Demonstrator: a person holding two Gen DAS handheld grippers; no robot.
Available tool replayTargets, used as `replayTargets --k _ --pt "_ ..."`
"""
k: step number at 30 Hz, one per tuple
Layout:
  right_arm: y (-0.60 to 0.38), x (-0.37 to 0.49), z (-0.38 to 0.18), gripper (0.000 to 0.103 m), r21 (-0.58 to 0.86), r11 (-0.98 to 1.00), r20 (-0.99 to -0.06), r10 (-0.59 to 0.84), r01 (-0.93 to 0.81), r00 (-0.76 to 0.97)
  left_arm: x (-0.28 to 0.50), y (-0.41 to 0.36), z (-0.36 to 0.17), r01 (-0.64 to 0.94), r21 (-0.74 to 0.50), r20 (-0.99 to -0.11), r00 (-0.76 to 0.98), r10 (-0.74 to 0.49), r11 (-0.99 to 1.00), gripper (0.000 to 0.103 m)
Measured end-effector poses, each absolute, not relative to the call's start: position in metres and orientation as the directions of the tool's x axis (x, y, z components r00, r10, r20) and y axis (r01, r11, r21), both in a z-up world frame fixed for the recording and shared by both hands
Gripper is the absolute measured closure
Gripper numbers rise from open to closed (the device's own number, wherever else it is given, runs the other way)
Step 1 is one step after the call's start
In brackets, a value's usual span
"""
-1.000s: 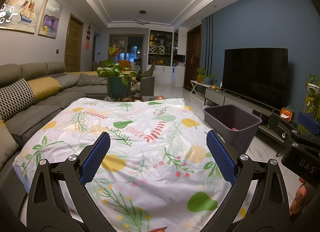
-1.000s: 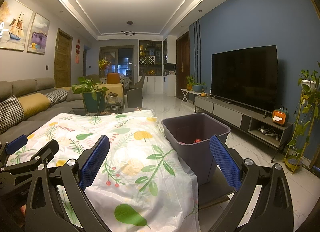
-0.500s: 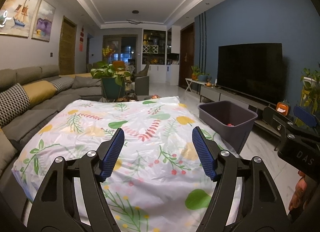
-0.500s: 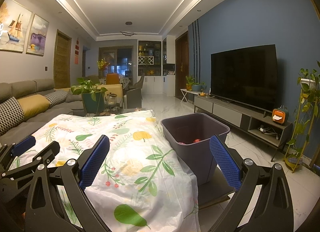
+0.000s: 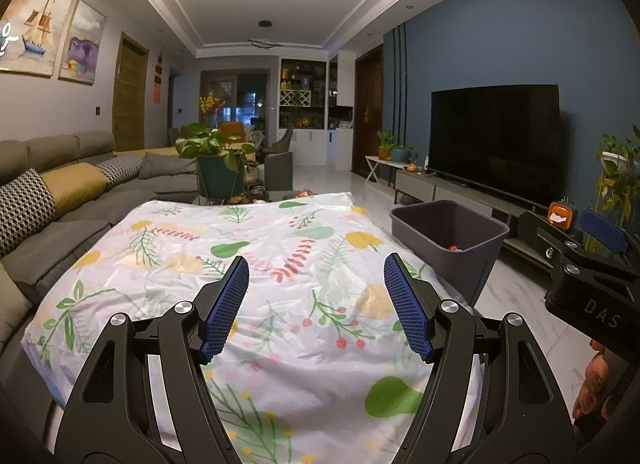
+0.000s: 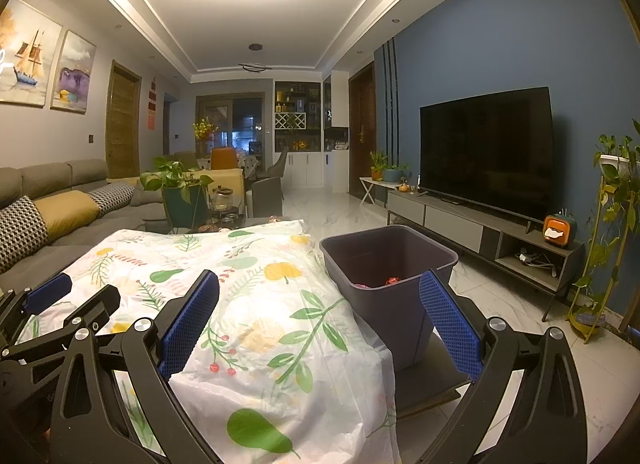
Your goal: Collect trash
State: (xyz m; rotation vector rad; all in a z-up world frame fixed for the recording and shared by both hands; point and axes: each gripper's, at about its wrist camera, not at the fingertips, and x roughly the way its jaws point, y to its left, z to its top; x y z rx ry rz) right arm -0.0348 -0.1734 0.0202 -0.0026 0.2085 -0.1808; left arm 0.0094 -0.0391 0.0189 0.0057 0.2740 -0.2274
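Narrowed over the last second: left hand-held gripper (image 5: 316,306), blue pads (image 5: 226,306) now about half as far apart as before, gripping nothing, above the near half of the bench. Unchanged: right hand-held gripper (image 6: 320,322), spread wide and empty, aimed between bench edge and bin.

Largest first. Grey sofa (image 5: 60,219) along the left wall, with yellow and patterned cushions. Dark television (image 6: 486,149) on a low cabinet against the blue wall at right. Bench (image 5: 280,264) in the middle, draped in a white cloth printed with leaves, pears and berries; no loose trash visible on it. Dark grey bin (image 6: 390,264) on the floor just beside the bench's right edge, holding a small red scrap of trash (image 6: 393,280) at the bottom. Potted plant (image 5: 218,161) beyond the bench's far end. Fingers of a person's hand (image 5: 596,388) at the lower right of the left view.
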Motion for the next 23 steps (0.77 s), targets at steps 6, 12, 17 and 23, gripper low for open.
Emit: replayTargets --k 6,12,17,23 --pt "-0.1755 -0.0360 0.0197 0.007 -0.019 0.984 -0.206 -0.176 0.176 0.963 0.0100 -0.0389 0.0192 0.221 -0.028 -0.269 0.938 -0.221 0.975 0.034" --pt "-0.1757 -0.0366 0.0207 0.007 -0.021 0.984 -0.204 -0.177 0.177 0.963 0.0106 -0.0377 0.0192 0.217 -0.026 -0.269 0.939 -0.216 0.976 0.034" --pt "-0.1740 -0.0358 0.0217 0.007 -0.020 0.984 -0.204 -0.176 0.175 0.963 0.0117 -0.0356 0.0197 0.202 -0.029 -0.270 0.941 -0.202 0.979 0.026" --pt "-0.1734 -0.0348 0.0247 0.007 -0.016 0.984 -0.202 -0.175 0.175 0.964 0.0106 -0.0324 0.0221 0.193 -0.031 -0.255 0.947 -0.195 0.981 0.011"
